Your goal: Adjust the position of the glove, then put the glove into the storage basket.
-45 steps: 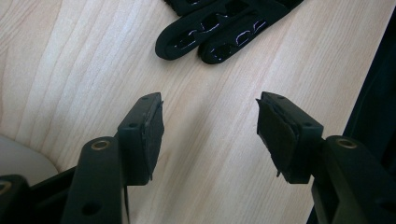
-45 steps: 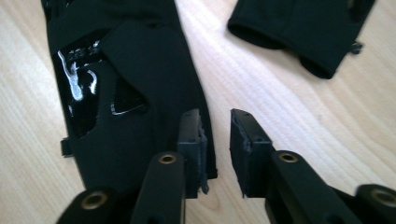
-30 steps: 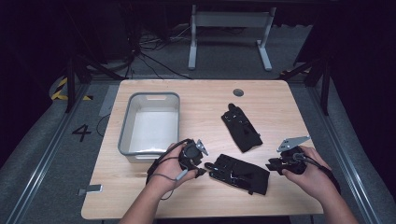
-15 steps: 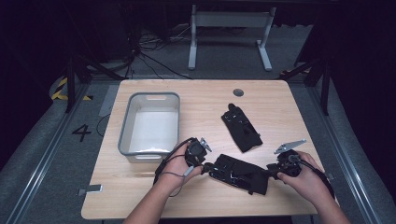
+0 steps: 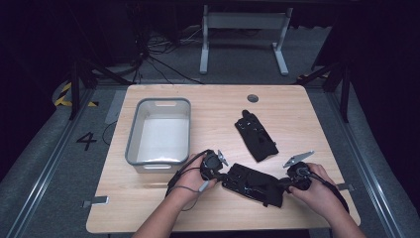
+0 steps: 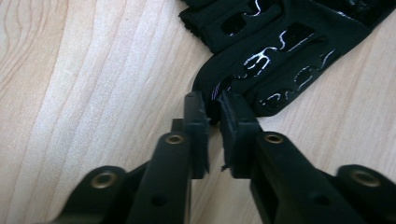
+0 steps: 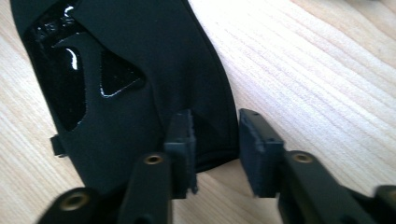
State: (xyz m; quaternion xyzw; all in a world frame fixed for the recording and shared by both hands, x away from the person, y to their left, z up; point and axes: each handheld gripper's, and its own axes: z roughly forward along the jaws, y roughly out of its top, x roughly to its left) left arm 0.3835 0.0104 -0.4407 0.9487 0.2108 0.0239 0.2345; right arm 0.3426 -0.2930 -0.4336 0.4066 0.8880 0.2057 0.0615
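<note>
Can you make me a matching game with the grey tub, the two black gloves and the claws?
Things:
1. grey tub
2. near glove
3. far glove
4. left claw

Where or how:
A. lies alone past the hands, touched by nothing
B. nipped shut on a glove's edge
C. stands on the table's left side
D. lies between the two claws

Pairs: 1-C, 2-D, 3-A, 4-B

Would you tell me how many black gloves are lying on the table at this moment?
2. One black glove lies alone near the table's middle, right of the grey bin. The other glove lies at the near edge, between the left gripper and the right gripper.
</note>
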